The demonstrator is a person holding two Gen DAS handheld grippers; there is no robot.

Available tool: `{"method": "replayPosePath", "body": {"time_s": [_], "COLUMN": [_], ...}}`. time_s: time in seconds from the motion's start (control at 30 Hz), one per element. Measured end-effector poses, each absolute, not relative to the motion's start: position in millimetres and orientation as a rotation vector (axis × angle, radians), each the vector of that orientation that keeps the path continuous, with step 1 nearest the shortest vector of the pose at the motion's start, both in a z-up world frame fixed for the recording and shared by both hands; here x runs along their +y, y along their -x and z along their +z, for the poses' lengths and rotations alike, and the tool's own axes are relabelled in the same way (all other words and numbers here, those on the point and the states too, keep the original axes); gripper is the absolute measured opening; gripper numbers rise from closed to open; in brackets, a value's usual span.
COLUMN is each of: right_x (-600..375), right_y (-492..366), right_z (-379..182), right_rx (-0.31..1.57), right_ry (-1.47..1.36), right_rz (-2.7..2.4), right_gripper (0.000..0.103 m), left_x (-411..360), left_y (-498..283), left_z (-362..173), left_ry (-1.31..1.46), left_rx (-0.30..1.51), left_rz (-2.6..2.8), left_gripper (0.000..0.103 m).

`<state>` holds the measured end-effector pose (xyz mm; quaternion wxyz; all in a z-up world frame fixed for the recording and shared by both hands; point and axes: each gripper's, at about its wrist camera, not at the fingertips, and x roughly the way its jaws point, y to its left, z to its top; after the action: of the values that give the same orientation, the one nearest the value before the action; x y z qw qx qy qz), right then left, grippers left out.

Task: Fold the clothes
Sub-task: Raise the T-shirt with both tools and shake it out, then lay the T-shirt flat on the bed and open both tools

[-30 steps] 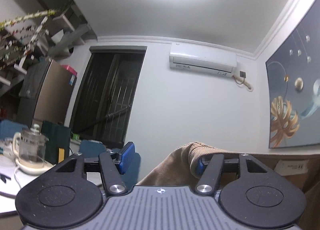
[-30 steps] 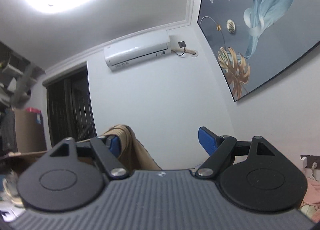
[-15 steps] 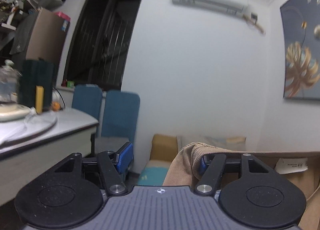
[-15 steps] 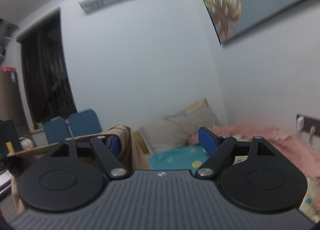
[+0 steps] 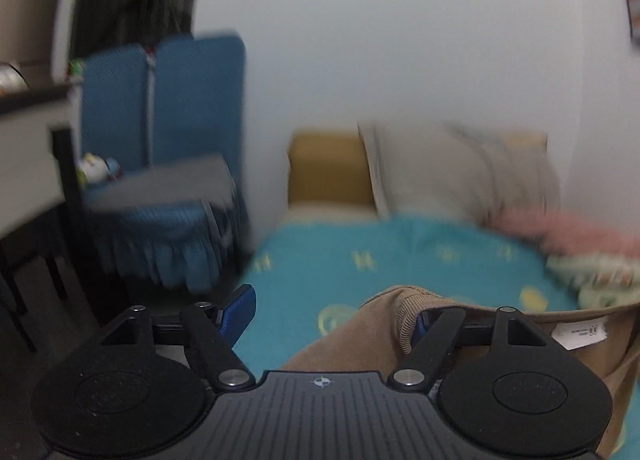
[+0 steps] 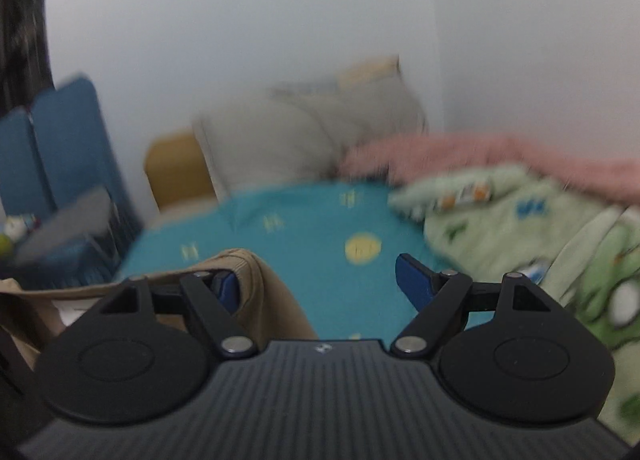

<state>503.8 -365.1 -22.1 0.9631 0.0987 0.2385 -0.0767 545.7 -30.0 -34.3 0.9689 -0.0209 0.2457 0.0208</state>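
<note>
A tan ribbed-hem garment [image 5: 360,336] hangs over the right finger of my left gripper [image 5: 332,312], whose jaws stand wide apart. A white label [image 5: 580,330] shows on its inside. In the right wrist view the same tan garment [image 6: 264,292] is draped over the left finger of my right gripper [image 6: 316,284], also wide open. The cloth stretches between the two grippers above a teal bed sheet [image 6: 320,228]. Neither gripper pinches the cloth; it is hooked over one finger of each.
A grey pillow [image 6: 304,136] and a mustard cushion [image 6: 176,168] lie at the bed's head. A pink blanket [image 6: 500,156] and a green quilt [image 6: 520,228] lie on the right. Blue chairs [image 5: 160,100] and a desk [image 5: 32,128] stand left of the bed.
Both grippers have tilted down from the ceiling and wall toward the bed, carrying the tan garment with them. The jaws have stayed open.
</note>
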Motion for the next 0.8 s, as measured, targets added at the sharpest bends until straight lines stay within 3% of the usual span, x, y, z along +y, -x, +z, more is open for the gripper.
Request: {"method": "replayPosePath", "body": {"time_s": [0.13, 0.27, 0.3, 0.37, 0.5, 0.8], "right_x": [-363, -344, -338, -326, -315, -291], "right_y": [-558, -583, -580, -569, -527, -352], "right_z": [-112, -149, -146, -138, -115, -50], "right_rx": [0.729, 0.934, 0.934, 0.888, 0.786, 0.566], "right_ry": [-0.209, -0.157, -0.146, -0.119, -0.163, -0.24], "right_rz": [-0.094, 0.067, 0.124, 0.171, 0.162, 0.101], "right_gripper": [0.079, 0.079, 0.079, 0.079, 0.079, 0.08], "left_x": [-28, -20, -18, -15, -7, 23], "left_y": [-601, -596, -594, -591, -540, -337], "left_z": [-120, -136, -140, -148, -116, -63], "left_ry": [-0.01, 0.0, 0.002, 0.007, 0.023, 0.059], "left_rx": [0.735, 0.814, 0.834, 0.871, 0.772, 0.551], "left_rz": [-0.035, -0.119, -0.14, -0.182, -0.219, -0.206], "left_gripper": [0.075, 0.08, 0.086, 0.088, 0.096, 0.097]}}
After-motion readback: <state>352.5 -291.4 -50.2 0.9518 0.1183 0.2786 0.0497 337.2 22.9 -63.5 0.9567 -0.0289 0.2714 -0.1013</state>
